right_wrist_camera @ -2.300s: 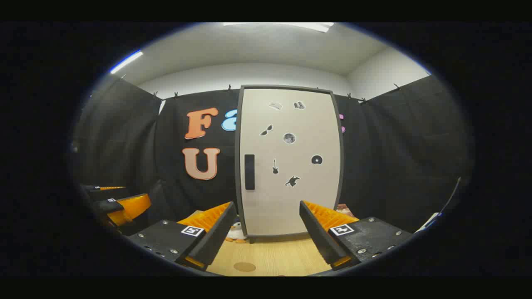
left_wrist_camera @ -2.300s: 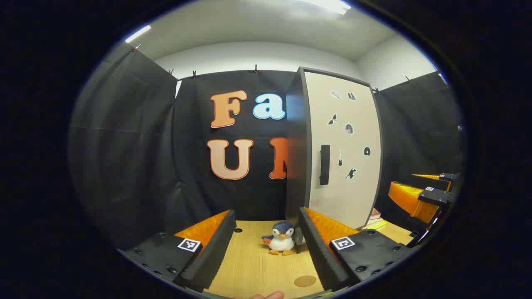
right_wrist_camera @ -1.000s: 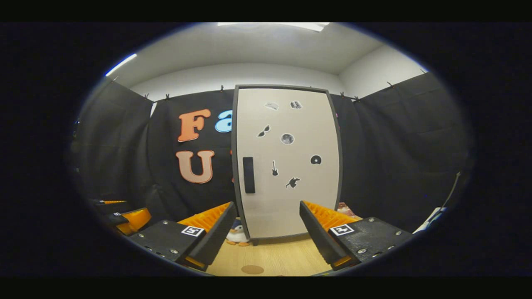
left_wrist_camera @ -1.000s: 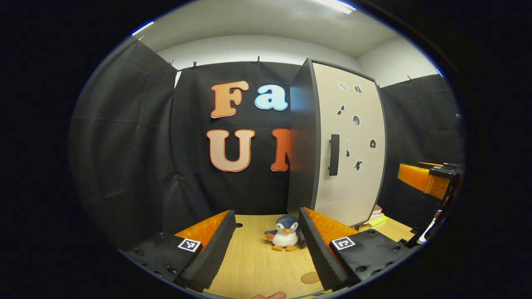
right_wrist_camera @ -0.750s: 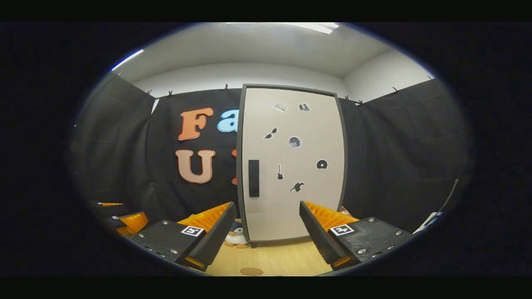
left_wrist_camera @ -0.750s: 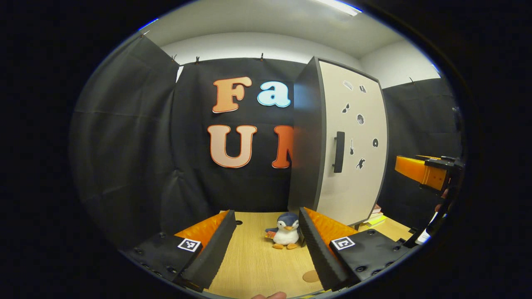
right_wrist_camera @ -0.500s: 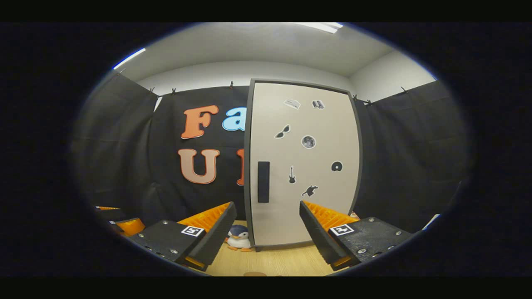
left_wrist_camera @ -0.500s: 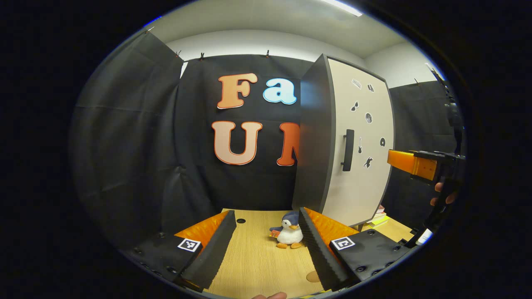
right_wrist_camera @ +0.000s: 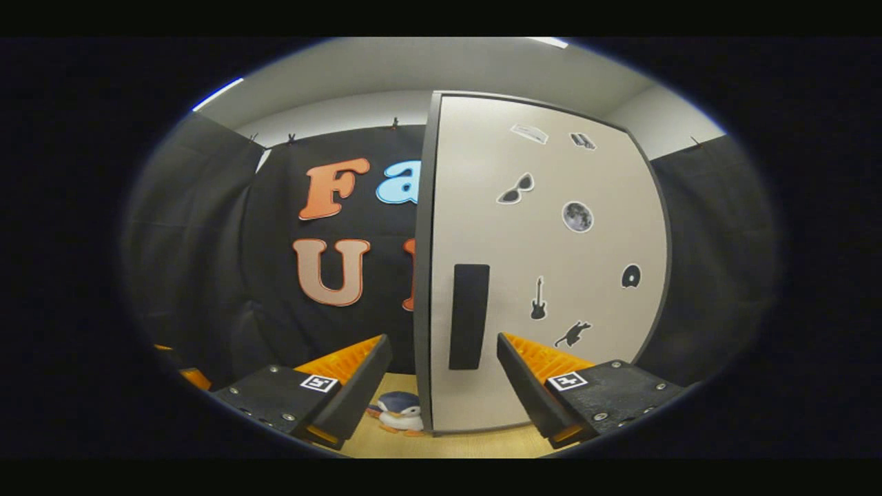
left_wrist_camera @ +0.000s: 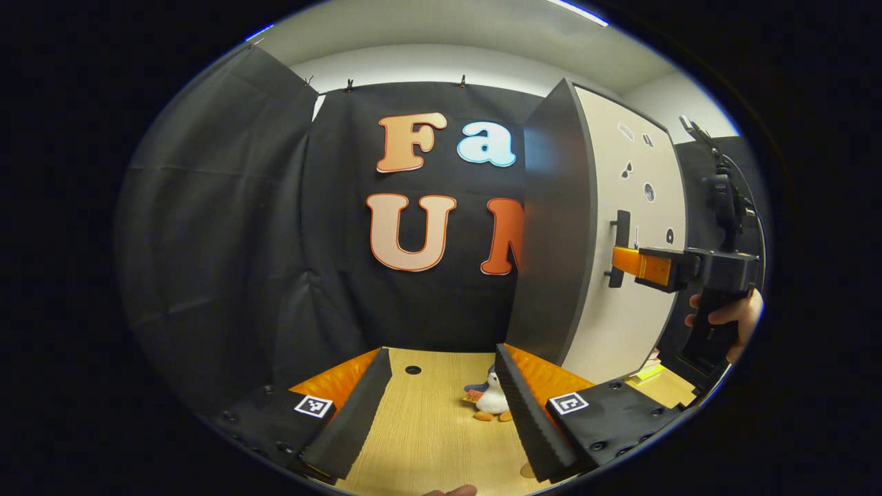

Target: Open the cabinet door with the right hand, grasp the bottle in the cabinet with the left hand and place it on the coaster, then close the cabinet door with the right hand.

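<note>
The tall cabinet [right_wrist_camera: 551, 227] stands on the wooden table with its cream door shut, so its inside is hidden. My right gripper [right_wrist_camera: 442, 341] is open just in front of the door's dark upright handle [right_wrist_camera: 468, 317], which lies in line with the gap between the fingers. In the left gripper view, the right gripper [left_wrist_camera: 623, 258] reaches the handle [left_wrist_camera: 619, 238], held by a hand [left_wrist_camera: 730, 317]. My left gripper [left_wrist_camera: 442, 355] is open and empty over the table, left of the cabinet [left_wrist_camera: 558, 234]. A sliver of the round brown coaster [left_wrist_camera: 526, 470] shows beside its right finger.
A small plush penguin [left_wrist_camera: 493, 399] sits on the table [left_wrist_camera: 427, 434] by the cabinet's left corner, also the penguin [right_wrist_camera: 400, 413] in the right gripper view. Books and papers [left_wrist_camera: 651, 373] lie right of the cabinet. Black cloth walls close in the back and sides.
The right gripper has risen and moved forward to the door handle, which now looks much larger. The left gripper has drifted forward, and the cabinet has slid right in its view. Both stay open.
</note>
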A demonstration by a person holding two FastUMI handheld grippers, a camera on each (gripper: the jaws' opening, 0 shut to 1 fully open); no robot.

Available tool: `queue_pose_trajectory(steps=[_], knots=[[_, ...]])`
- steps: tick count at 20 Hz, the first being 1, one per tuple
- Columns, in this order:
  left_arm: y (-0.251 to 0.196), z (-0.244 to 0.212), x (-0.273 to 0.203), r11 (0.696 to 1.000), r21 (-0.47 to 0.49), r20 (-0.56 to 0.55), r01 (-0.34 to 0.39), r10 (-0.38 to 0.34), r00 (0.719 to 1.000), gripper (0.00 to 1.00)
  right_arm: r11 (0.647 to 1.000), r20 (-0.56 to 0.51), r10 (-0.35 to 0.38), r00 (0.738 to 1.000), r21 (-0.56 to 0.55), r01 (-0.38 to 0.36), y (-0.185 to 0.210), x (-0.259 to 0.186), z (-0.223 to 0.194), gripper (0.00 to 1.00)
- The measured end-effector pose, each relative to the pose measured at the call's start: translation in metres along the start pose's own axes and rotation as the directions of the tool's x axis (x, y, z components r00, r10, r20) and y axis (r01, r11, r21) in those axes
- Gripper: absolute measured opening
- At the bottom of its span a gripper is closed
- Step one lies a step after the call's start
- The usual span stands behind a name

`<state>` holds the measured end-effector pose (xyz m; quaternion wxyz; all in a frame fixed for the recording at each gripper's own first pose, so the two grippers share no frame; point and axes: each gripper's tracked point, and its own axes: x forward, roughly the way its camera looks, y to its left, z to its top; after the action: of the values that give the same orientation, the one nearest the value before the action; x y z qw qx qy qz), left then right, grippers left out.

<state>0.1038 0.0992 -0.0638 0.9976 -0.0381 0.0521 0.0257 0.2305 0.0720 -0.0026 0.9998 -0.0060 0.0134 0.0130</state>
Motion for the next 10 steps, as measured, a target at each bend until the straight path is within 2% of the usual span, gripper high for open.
queue_pose_trajectory(steps=[1, 6, 8, 9, 10], knots=[[-0.001, -0.002, 0.005, 1.000, 0.005, -0.004, -0.003, 0.003, 1.000, 0.98, 1.000, -0.011, -0.002, 1.000, 0.009, 0.002, -0.003, 0.009, -0.004, 0.96], [-0.003, -0.006, 0.028, 1.000, 0.008, -0.019, -0.002, 0.002, 1.000, 0.98, 0.997, -0.025, -0.021, 0.999, 0.080, 0.023, -0.018, 0.041, -0.005, 0.85], [-0.002, -0.008, 0.037, 1.000, 0.001, -0.024, -0.005, 0.005, 1.000, 0.98, 0.997, -0.039, -0.021, 0.999, 0.072, 0.024, -0.020, 0.047, -0.008, 0.78], [-0.001, -0.011, 0.039, 1.000, -0.001, -0.031, -0.007, 0.007, 1.000, 0.99, 0.998, -0.040, -0.033, 0.999, 0.060, 0.036, -0.024, 0.049, -0.008, 0.63], [0.000, -0.014, 0.039, 1.000, 0.000, -0.039, -0.008, 0.008, 0.999, 0.98, 0.998, -0.035, -0.027, 0.999, 0.059, 0.029, -0.022, 0.047, -0.007, 0.61]])
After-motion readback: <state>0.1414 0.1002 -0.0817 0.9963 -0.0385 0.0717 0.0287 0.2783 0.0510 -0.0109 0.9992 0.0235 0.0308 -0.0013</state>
